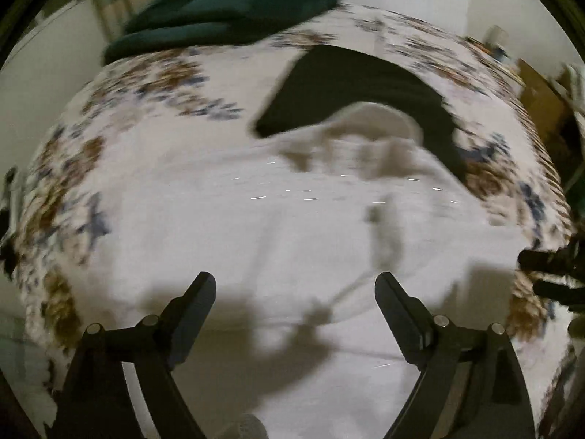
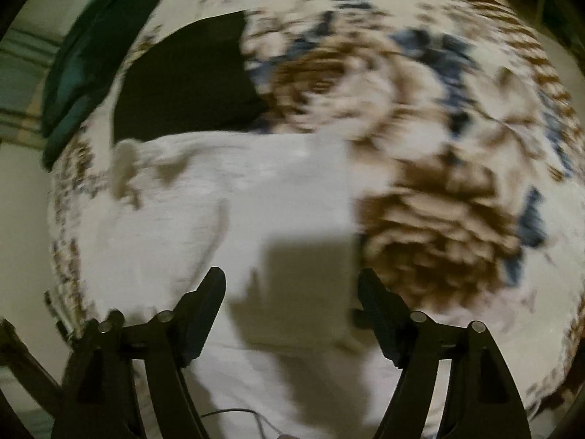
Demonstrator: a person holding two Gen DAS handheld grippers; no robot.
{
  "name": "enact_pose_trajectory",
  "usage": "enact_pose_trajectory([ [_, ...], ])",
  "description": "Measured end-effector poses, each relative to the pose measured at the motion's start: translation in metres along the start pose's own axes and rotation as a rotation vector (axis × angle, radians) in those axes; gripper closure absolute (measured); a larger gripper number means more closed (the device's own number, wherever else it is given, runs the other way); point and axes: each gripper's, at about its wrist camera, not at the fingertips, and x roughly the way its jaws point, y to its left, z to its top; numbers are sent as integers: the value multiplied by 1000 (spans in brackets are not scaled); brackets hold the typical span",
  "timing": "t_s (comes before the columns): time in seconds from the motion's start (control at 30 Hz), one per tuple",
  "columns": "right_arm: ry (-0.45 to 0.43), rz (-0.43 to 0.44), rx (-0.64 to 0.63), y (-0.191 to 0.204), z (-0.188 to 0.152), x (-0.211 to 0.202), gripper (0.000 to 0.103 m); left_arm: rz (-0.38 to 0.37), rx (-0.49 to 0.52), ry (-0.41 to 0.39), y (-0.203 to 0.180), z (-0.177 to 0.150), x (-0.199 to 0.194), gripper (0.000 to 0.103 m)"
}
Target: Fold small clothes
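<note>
A white garment [image 1: 256, 226] lies spread on a floral bedsheet [image 1: 120, 102], its collar end toward the far side. It also shows in the right wrist view [image 2: 226, 197]. My left gripper [image 1: 295, 285] is open and empty, hovering over the garment's near part. My right gripper [image 2: 291, 281] is open and empty above the garment's right edge. The right gripper's fingers show at the right edge of the left wrist view [image 1: 548, 267]. Both views are motion-blurred.
A black folded cloth [image 1: 351, 84] lies just beyond the white garment, also in the right wrist view [image 2: 182, 77]. A dark green cloth pile [image 1: 226, 3] sits at the bed's far edge, also in the right wrist view [image 2: 95, 44]. Brown furniture [image 1: 541, 98] stands at right.
</note>
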Motion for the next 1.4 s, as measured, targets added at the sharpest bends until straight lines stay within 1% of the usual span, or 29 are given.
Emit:
enact_pose_trajectory([
  [0.07,27,36,-18,20,6,18,20,58,-38,0,25,-4,-1,14],
  [0.13,49,46,-4,37,15,38,20,153,-75,-1,51,-9,-2,14],
  [0.23,33,53,-4,66,29,56,20,244,-127,19,86,-16,3,14],
  [0.27,18,31,-23,80,34,61,20,265,-144,30,98,-19,6,14],
  [0.3,5,-24,-45,97,40,68,20,282,-160,41,106,-23,9,14],
  [0.37,5,-92,-68,117,43,79,20,328,-189,70,123,-30,16,14],
  [0.4,12,-133,-87,128,43,87,20,337,-198,77,127,-32,18,14],
  [0.47,28,-231,-149,147,41,105,20,341,-221,96,136,-36,23,14],
  [0.5,32,-300,-191,155,37,116,20,338,-235,106,140,-37,25,14],
  [0.53,36,-336,-213,158,35,121,22,328,-248,111,143,-38,26,14],
  [0.6,28,-401,-255,160,28,124,56,313,-260,109,147,-36,24,14],
  [0.63,10,-417,-256,157,25,119,82,305,-262,104,148,-36,23,14],
  [0.67,-19,-409,-244,153,22,109,87,299,-264,100,150,-35,23,14],
  [0.77,-124,-359,-183,133,13,67,92,278,-270,92,157,-31,22,14],
  [0.87,-196,-307,-129,105,-1,32,93,258,-280,91,166,-28,24,14],
  [0.93,-246,-311,-116,80,-12,19,93,252,-285,93,171,-26,27,14],
  [0.97,-239,-317,-119,67,-15,17,92,247,-287,93,173,-24,28,14],
  [1.0,-183,-312,-116,53,-17,23,89,242,-287,94,175,-22,30,14],
  [1.03,-113,-280,-89,37,-18,28,79,238,-284,95,176,-20,32,14],
  [1.07,-86,-248,-59,24,-17,29,65,233,-280,94,177,-17,33,14],
  [1.1,-74,-204,-14,14,-20,27,60,229,-277,91,177,-14,34,14],
  [1.13,-82,-171,35,4,-22,22,54,225,-271,88,177,-11,36,14],
  [1.2,-108,-126,98,-8,-22,12,52,223,-255,72,177,-1,38,14],
  [1.23,-138,-80,136,-12,-20,5,52,222,-248,66,177,3,39,14],
  [1.27,-155,-57,154,-11,-19,2,52,223,-243,59,176,8,41,14],
  [1.3,-174,-28,172,-11,-16,-1,50,224,-240,53,177,12,41,14],
  [1.33,-185,-6,184,-9,-10,-2,45,224,-234,47,176,17,43,14],
  [1.4,-154,-9,186,-1,-1,9,44,225,-214,37,172,26,48,14],
])
